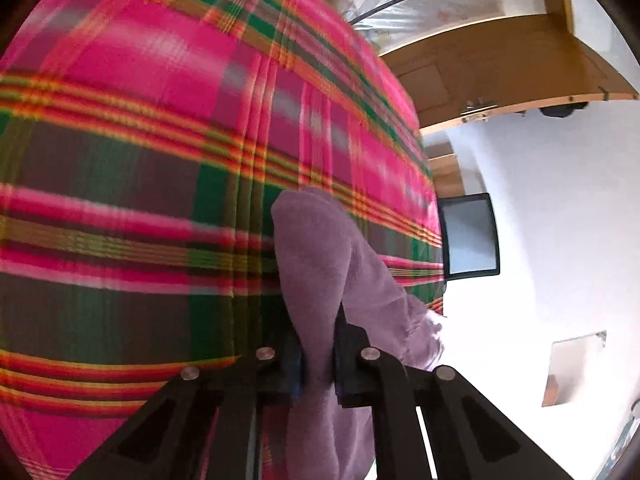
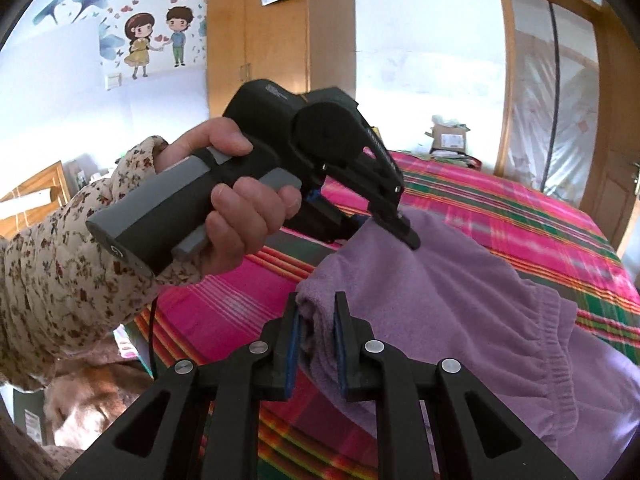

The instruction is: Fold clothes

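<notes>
A purple fleece garment (image 2: 460, 300) with an elastic waistband hangs lifted over a bed with a pink plaid cover (image 2: 520, 208). My right gripper (image 2: 316, 340) is shut on a bunched corner of it, the blue pads pressing the fleece. My left gripper (image 2: 396, 226), held by a hand in a floral sleeve, pinches another edge of the same garment further up. In the left wrist view the left gripper (image 1: 316, 356) is shut on a fold of the purple fleece (image 1: 320, 248), which stands up above the plaid cover (image 1: 140, 140).
A wooden wardrobe (image 2: 260, 40) and a door frame (image 2: 508, 80) stand behind the bed. A cardboard box (image 2: 448, 136) sits at the bed's far end. A pinkish fuzzy bundle (image 2: 92, 400) lies low on the left. A dark screen (image 1: 470, 236) shows beside the bed.
</notes>
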